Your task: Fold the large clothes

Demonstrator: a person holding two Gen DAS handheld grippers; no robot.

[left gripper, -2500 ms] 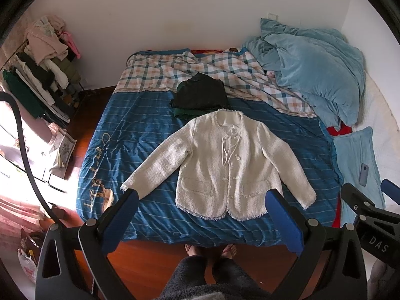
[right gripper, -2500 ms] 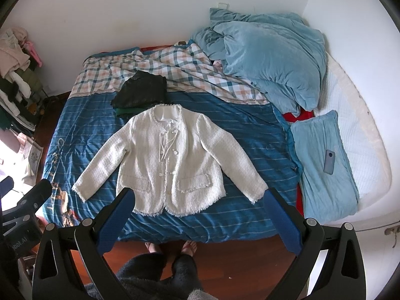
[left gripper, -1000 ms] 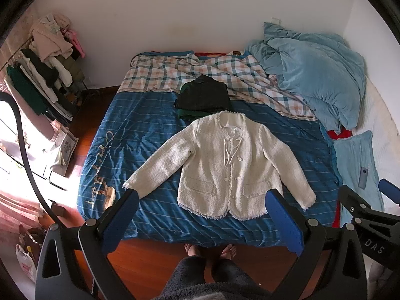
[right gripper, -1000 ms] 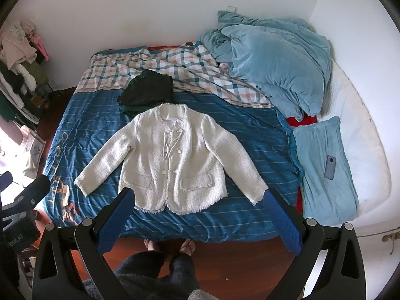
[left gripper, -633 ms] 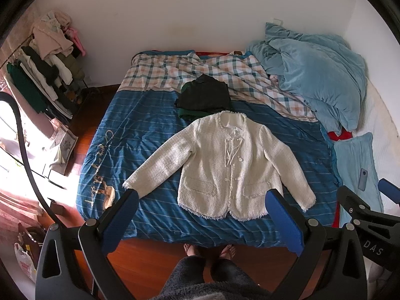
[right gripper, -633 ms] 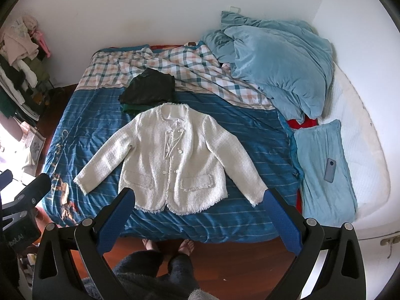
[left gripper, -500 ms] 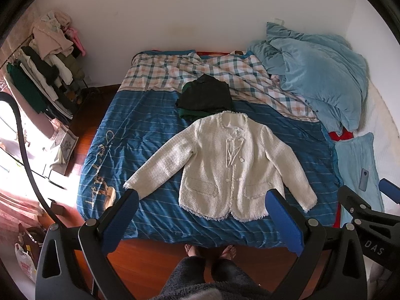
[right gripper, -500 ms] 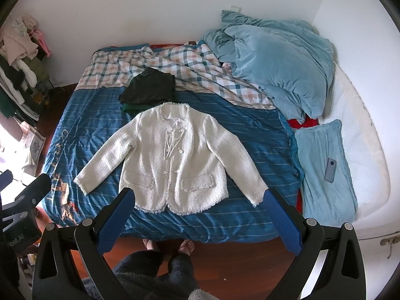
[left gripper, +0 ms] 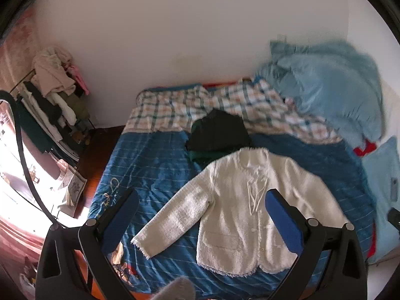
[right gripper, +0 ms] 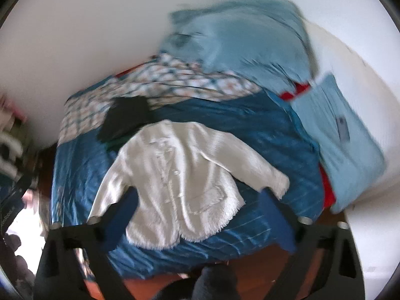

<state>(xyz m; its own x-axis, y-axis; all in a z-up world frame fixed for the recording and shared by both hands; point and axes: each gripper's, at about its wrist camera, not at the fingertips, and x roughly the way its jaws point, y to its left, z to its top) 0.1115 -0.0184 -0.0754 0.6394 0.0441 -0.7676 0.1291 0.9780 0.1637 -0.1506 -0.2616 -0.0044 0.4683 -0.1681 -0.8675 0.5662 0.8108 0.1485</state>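
Note:
A cream tweed jacket (left gripper: 240, 200) lies flat, front up and sleeves spread, on the blue striped bed cover (left gripper: 155, 167). It also shows in the blurred right wrist view (right gripper: 175, 175). My left gripper (left gripper: 202, 220) is open and empty, above the jacket's left sleeve and body. My right gripper (right gripper: 200, 217) is open and empty, above the jacket's hem and right sleeve. Neither touches the fabric.
A folded dark garment (left gripper: 217, 135) lies just beyond the collar. A plaid sheet (left gripper: 175, 105) and a heaped light blue duvet (left gripper: 325, 87) fill the head of the bed. A phone (right gripper: 342, 125) lies on a blue pillow (right gripper: 345, 150). A clothes rack (left gripper: 52, 105) stands left.
Both grippers have moved forward and down towards the bed. The left view has swung left and the right view has tilted. The jacket has not moved.

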